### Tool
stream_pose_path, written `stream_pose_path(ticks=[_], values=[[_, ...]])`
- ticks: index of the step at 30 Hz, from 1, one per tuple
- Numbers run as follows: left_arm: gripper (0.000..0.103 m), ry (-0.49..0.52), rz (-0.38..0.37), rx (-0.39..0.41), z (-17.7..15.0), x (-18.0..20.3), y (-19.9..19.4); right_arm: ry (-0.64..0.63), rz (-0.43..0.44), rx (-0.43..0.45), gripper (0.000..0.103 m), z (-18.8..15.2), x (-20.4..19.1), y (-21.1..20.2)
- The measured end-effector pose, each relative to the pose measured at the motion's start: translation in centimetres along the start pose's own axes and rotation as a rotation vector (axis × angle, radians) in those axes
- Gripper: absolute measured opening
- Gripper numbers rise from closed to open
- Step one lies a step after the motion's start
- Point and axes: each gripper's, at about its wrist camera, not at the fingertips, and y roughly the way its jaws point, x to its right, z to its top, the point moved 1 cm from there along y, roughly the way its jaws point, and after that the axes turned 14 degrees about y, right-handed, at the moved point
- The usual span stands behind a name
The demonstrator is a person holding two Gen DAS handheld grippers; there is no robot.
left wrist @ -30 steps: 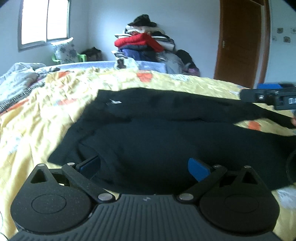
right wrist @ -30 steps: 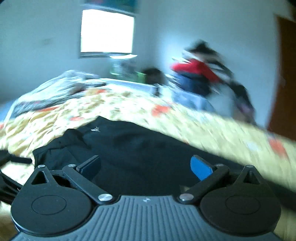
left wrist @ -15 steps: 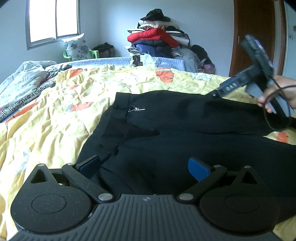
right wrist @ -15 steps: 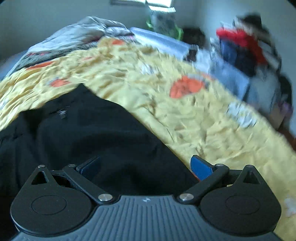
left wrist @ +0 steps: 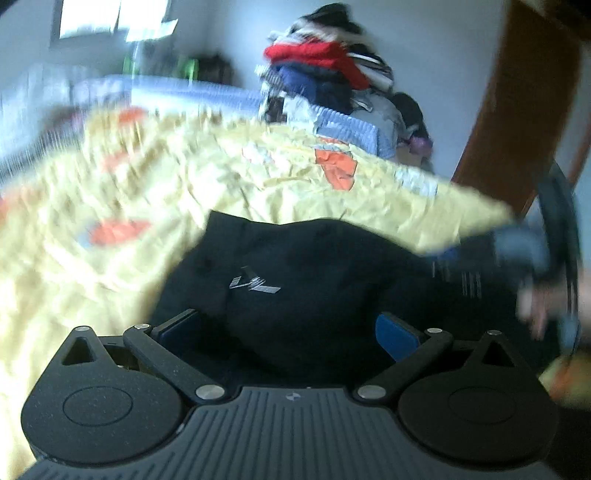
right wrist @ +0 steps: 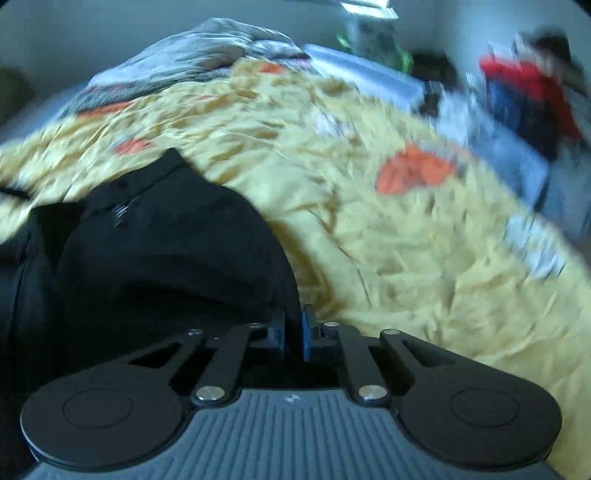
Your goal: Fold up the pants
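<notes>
Black pants (left wrist: 295, 266) lie on a yellow patterned bedspread (left wrist: 110, 192), with a small white logo showing. My left gripper (left wrist: 288, 328) is open, its blue pads spread over the dark fabric just above the pants. My right gripper (right wrist: 293, 332) is shut, its blue pads pinching the far edge of the pants (right wrist: 166, 240) where the cloth meets the bedspread (right wrist: 406, 258). The right gripper and the hand that holds it show blurred at the right edge of the left wrist view (left wrist: 535, 258). Both views are motion-blurred.
A pile of clothes (left wrist: 325, 70) with a red item on top stands against the far wall. A brown door (left wrist: 517, 110) is at the right. A grey rumpled blanket (right wrist: 207, 48) lies at the bed's far left, under a window (left wrist: 92, 18).
My right gripper has closed on the far edge of the pants. My left gripper has moved forward over the pants toward the logo and stays open.
</notes>
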Motion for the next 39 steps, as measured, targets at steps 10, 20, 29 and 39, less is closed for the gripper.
stream_pose_path(ticks=[10, 20, 29, 39], values=[[0.099, -0.483, -0.201, -0.131, 5.2, -5.8, 7.9, -0.455, -0.119, 0.084, 0.007, -5.2, -9.5, -4.9], [0.004, -0.667, -0.326, -0.183, 3.6, -8.1, 8.5, -0.397, -0.116, 0.098, 0.007, -5.6, -10.1, -5.4], [0.004, -0.428, -0.341, -0.068, -1.9, -6.5, -4.3, -0.114, 0.128, 0.102, 0.007, -8.2, -12.2, -11.8], [0.005, -0.425, -0.258, -0.199, -10.9, -8.4, -7.5, -0.029, 0.306, 0.005, 0.007, -13.3, -19.2, -13.4]])
